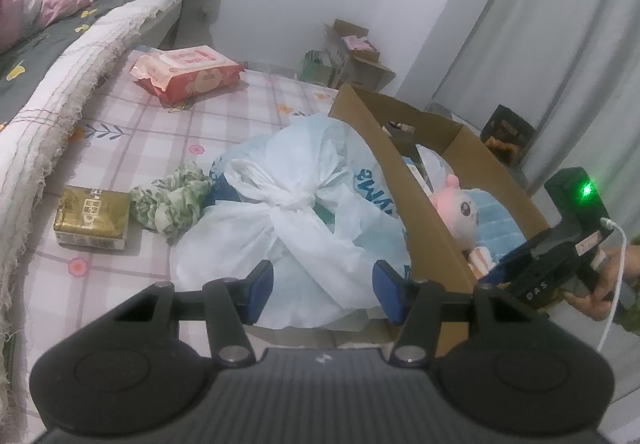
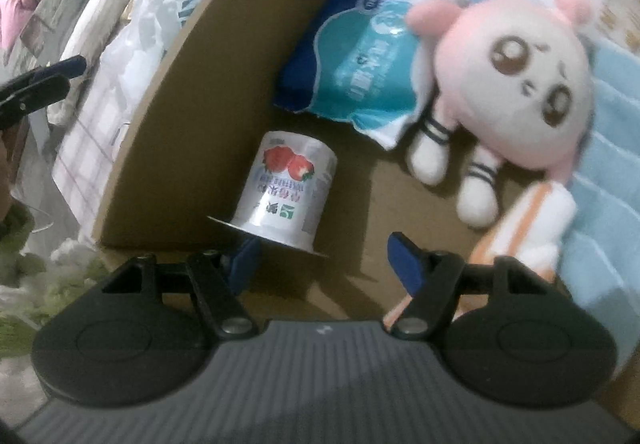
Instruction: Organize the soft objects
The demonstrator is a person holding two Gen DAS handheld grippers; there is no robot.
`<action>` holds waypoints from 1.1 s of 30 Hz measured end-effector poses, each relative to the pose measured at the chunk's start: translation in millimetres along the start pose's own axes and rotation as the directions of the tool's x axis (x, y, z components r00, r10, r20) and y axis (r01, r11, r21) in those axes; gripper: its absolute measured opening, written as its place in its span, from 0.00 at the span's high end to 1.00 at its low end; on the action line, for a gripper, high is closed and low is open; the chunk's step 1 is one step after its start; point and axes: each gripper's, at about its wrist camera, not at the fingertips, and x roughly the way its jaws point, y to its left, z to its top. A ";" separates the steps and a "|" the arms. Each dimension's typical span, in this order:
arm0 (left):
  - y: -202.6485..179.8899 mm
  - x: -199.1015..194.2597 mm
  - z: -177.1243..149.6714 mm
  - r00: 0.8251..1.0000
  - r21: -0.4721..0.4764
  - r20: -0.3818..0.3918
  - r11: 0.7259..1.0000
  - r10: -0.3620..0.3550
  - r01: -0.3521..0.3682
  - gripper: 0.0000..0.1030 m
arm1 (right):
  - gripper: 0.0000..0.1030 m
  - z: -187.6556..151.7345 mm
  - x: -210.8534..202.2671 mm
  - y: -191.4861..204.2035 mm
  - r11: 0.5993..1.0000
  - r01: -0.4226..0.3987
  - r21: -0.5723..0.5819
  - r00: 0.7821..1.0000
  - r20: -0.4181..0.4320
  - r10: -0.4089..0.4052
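From your left wrist camera, the brown cardboard box was the thing that hid most. Its near wall covered the body of the pink round-headed plush doll inside it, and most of the light blue ribbed towel beside the doll. The knotted white plastic bag leaning on the box's outer wall kept its contents from you. Behind the box, the print on the dark carton was too small to read. From your right wrist camera, the white strawberry-printed cup inside the box hid one blue pad, and motion blur smeared the orange-and-white striped cloth.
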 end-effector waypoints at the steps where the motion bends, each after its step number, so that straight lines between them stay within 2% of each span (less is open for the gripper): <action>1: -0.7 0.7 0.4 1.000 0.003 -0.001 1.000 0.002 -0.002 0.45 | 0.34 0.7 0.8 1.2 1.000 -0.001 -0.012 1.000 0.014 0.001; 9: -5.5 10.1 3.3 1.000 0.013 -0.020 1.000 0.015 -0.014 0.45 | 0.38 2.7 -16.3 -3.4 0.998 -0.042 -0.047 0.982 0.182 0.050; 14: -7.6 14.6 3.4 0.999 0.015 -0.031 1.000 0.018 -0.018 0.45 | 0.56 -0.8 -24.3 -11.5 0.995 -0.092 -0.030 0.963 0.252 0.097; 18: -8.6 16.7 4.0 0.999 0.009 -0.036 1.000 0.022 -0.022 0.45 | 0.71 -3.5 -17.5 2.6 0.995 -0.095 -0.041 0.954 0.282 0.103; 22: -10.9 17.6 3.8 0.999 0.008 -0.040 1.000 0.019 -0.018 0.45 | 0.73 -7.4 -15.9 11.8 0.997 -0.074 -0.009 0.947 0.314 0.073; 25: -13.6 18.0 3.7 0.999 0.011 -0.040 1.000 0.015 -0.015 0.45 | 0.78 -12.2 -17.1 2.5 0.987 -0.131 0.089 0.942 0.321 0.096; 26: -14.5 18.3 3.6 0.999 0.011 -0.042 1.000 0.013 -0.013 0.45 | 0.79 -14.1 -17.7 -5.7 0.973 -0.177 0.147 0.939 0.323 0.122; 28: -16.0 19.1 3.3 0.999 0.012 -0.044 1.000 0.010 -0.010 0.45 | 0.82 -20.8 -19.5 -26.0 0.915 -0.296 0.274 0.918 0.345 0.193; 30: -17.1 20.4 3.3 0.999 0.013 -0.048 1.000 0.007 -0.007 0.45 | 0.85 -29.2 -18.6 -47.7 0.823 -0.413 0.390 0.886 0.382 0.263; 32: -18.3 21.0 3.1 0.999 0.014 -0.051 1.000 0.005 -0.004 0.45 | 0.86 -38.1 -15.8 -62.9 0.745 -0.468 0.476 0.867 0.412 0.282; 33: -18.9 20.6 2.9 0.999 0.015 -0.051 1.000 0.004 -0.003 0.45 | 0.86 -40.6 -15.6 -67.1 0.727 -0.477 0.495 0.863 0.422 0.279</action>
